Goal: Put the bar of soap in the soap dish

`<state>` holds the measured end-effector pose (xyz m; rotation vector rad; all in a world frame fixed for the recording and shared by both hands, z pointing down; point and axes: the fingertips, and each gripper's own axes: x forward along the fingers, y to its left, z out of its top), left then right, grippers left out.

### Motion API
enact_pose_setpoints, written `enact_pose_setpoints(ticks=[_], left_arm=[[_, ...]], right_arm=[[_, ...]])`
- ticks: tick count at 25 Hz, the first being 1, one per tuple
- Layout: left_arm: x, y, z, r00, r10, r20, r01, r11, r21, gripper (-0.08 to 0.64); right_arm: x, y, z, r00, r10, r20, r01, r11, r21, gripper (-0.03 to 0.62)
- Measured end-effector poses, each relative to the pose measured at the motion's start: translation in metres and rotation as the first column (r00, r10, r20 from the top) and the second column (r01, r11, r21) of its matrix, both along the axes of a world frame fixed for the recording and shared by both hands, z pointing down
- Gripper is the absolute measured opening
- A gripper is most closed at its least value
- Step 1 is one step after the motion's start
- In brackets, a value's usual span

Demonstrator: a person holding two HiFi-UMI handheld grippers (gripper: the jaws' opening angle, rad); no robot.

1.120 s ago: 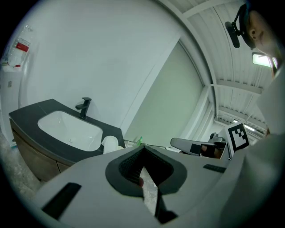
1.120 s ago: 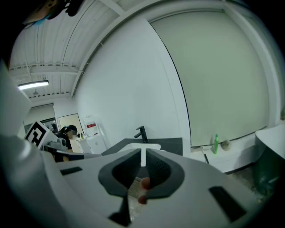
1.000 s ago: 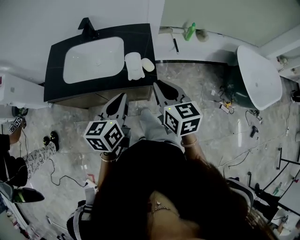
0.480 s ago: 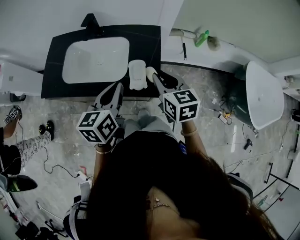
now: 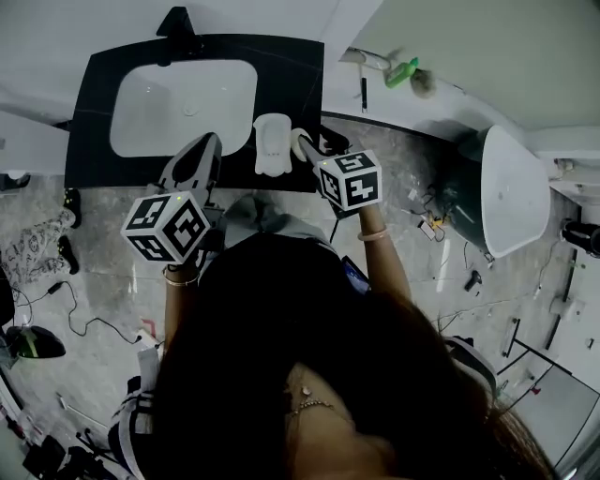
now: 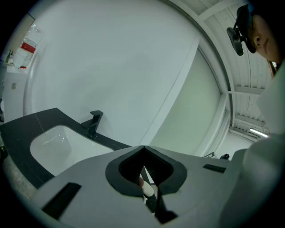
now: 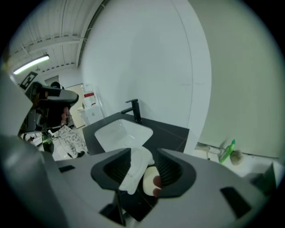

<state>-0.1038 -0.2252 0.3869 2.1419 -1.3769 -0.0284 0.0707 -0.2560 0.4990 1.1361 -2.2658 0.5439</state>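
The pale oval bar of soap [image 5: 300, 142] [image 7: 150, 180] lies on the black counter [image 5: 94, 103], just right of the white soap dish [image 5: 271, 142] [image 7: 133, 168]. My right gripper [image 5: 310, 153] [image 7: 141, 168] is down at the counter's front right corner. Its jaws are opening, with the soap and the near end of the dish between them. The soap sits close against the right finger [image 7: 176, 171]. My left gripper [image 5: 194, 157] [image 6: 143, 149] hovers over the counter's front edge, left of the dish, jaws together and empty.
A white basin [image 5: 183, 105] [image 7: 121, 132] with a black faucet [image 5: 176, 21] [image 6: 94, 123] fills the counter's left. A green bottle [image 5: 400, 72] [image 7: 226, 151] lies on a ledge at the right. A white tub [image 5: 511, 187] and loose cables sit on the floor to the right.
Both grippers have moved forward to the counter. The right one dropped to the soap beside the dish; the left one now reaches over the counter's front edge.
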Motion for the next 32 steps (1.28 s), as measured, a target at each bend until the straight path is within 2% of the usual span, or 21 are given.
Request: enact_pose_setpoints(ticks=[8,15,21,28,32], left_arm=[[-0.033,-0.021,0.006,0.999,-0.041,-0.019,0.041,0.999,-0.008,-0.005],[-0.045,-0.022,0.016,0.997,-0.069,-0.033,0.068,0.997,-0.040,-0.005],[-0.050,-0.022,0.020,0.996,-0.080,-0.034,0.078,0.996,-0.052,-0.005],[-0.051,-0.025,0.024,0.997,-0.073,-0.035,0.070,0.995,-0.067,-0.005],[-0.049,-0.024,0.025,0.997,-0.065,-0.036,0.062,0.995,-0.073,-0.005]], right_arm=[[0.010,-0.017,0.070,0.995,-0.004,-0.095,-0.012,0.985,-0.175,0.184],[0.008,-0.011,0.121,0.982,-0.107,-0.156,0.049,0.940,-0.337,0.250],[0.011,-0.014,0.141,0.964,-0.142,-0.225,0.050,0.927,-0.371,0.258],[0.006,-0.011,0.157,0.955,-0.161,-0.248,0.041,0.903,-0.427,0.267],[0.008,-0.009,0.164,0.958,-0.122,-0.260,0.001,0.907,-0.422,0.272]])
